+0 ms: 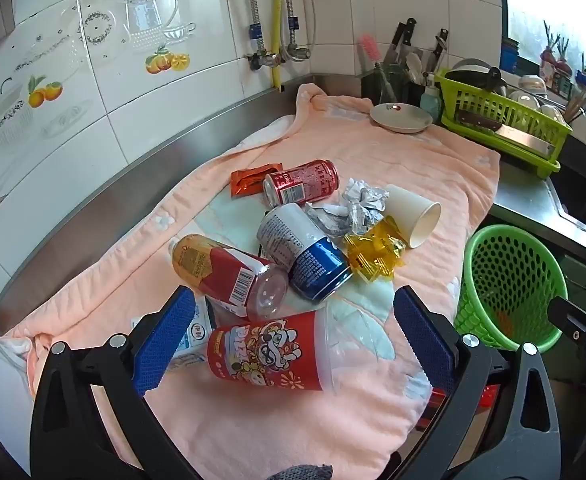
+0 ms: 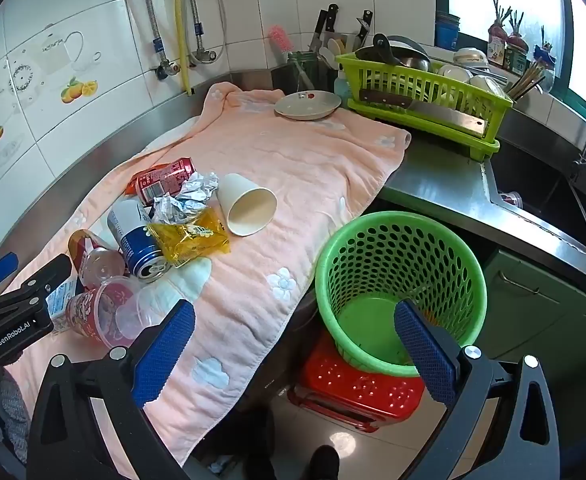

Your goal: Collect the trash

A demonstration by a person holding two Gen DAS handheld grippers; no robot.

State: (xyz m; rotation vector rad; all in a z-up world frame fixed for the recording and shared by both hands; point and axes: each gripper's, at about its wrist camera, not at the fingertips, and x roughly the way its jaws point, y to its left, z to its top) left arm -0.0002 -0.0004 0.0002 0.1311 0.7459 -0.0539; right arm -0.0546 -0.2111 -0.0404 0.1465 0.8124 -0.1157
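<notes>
Left claw (image 1: pixel 295 336): blue ridged pads wide apart, empty, tilted down over the near end of the trash heap.
Between its pads: red printed plastic cup with clear rim (image 1: pixel 269 354), on its side on the towel; small white milk carton (image 1: pixel 191 338) just beside it.
Beyond: clear plastic bottle with red and orange label (image 1: pixel 223 270), lying down, touching the blue and white drink can (image 1: pixel 303 250), also on its side.
Farther: yellow crinkled wrapper (image 1: pixel 375 250), crumpled silver foil (image 1: pixel 353 206), white paper cup on its side (image 1: pixel 413 214), red drink can lying down (image 1: pixel 301 182), orange foil packet (image 1: pixel 253 178).
Right claw (image 2: pixel 295 350): blue pads wide apart, empty, angled down past the counter edge.
Under it: green perforated plastic basket (image 2: pixel 401 248), upright on a red plastic stool (image 2: pixel 357 388) on the floor.
Surface: peach flowered towel (image 2: pixel 293 160) spread over the steel counter (image 2: pixel 437 184).
Back: beige plate (image 2: pixel 307 106), lime dish rack (image 2: pixel 425 92).
</notes>
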